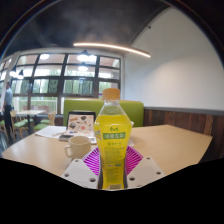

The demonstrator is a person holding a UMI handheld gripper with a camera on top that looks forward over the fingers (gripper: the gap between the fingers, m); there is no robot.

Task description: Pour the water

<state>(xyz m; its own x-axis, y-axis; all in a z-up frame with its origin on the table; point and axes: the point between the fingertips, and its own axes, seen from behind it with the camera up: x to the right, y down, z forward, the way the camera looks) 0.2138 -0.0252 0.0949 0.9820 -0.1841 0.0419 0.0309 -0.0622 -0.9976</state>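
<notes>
Standing upright between our claw's [113,168] fingers, the yellow-capped bottle [113,140] of pale drink has the pink pads [93,160] closed against both its sides, so we hold it gripped above the wooden surface [170,140]. Just left, beyond the fingers, sits a white mug [78,146], with a green bench [85,108] behind.

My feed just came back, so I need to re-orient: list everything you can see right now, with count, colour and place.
bottle: one, yellow drink, orange cap, upright between the fingers
mug: one, white, on the table beside the bottle
table: one, light wood, ahead of the tool
paper: some, white, far side of the table
bench: one, green, behind the table
ceiling lamp: one, lit strip, overhead
tool: one, white fingers with pink pads, closed on the bottle
</notes>
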